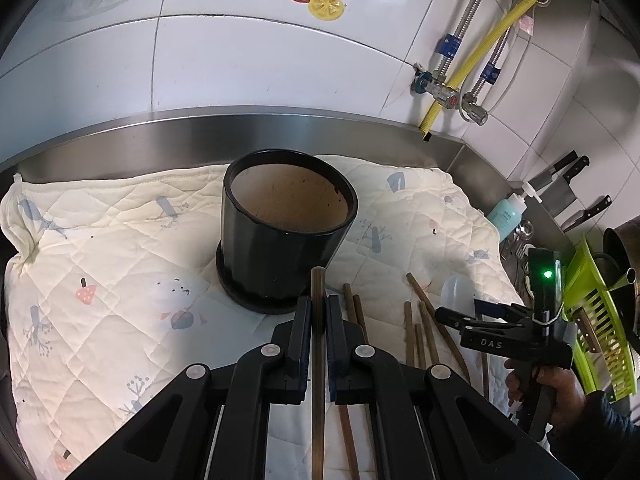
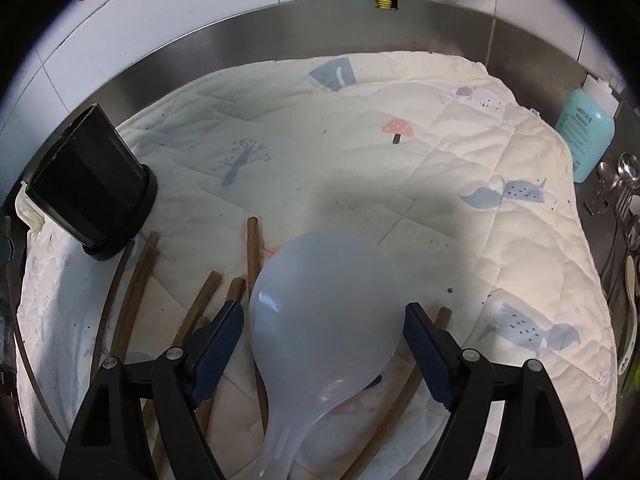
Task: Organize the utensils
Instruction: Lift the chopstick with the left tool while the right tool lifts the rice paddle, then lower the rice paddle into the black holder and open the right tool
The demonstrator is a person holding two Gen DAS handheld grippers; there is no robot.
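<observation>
My left gripper [image 1: 319,308] is shut on a brown chopstick [image 1: 318,284], whose tip points at the black utensil holder [image 1: 280,240] just beyond. The holder stands upright on the quilted cloth [image 1: 100,280] and nothing shows inside it. My right gripper [image 2: 324,312] is open, its jaws wide on either side of a translucent rice spoon [image 2: 324,288]. The pads stand just off the bowl's edges. The spoon lies over several loose chopsticks [image 2: 252,248] on the cloth. In the left wrist view the right gripper [image 1: 460,308] hangs over those chopsticks [image 1: 420,320], with a hand on its handle.
A steel backsplash [image 1: 320,132] and tiled wall close off the far side. Right of the cloth are a teal bottle [image 2: 588,132], metal spoons [image 2: 624,176], a green rack [image 1: 600,320], knives [image 1: 560,184] and a pan. Pipes and a yellow hose [image 1: 480,56] run down the wall.
</observation>
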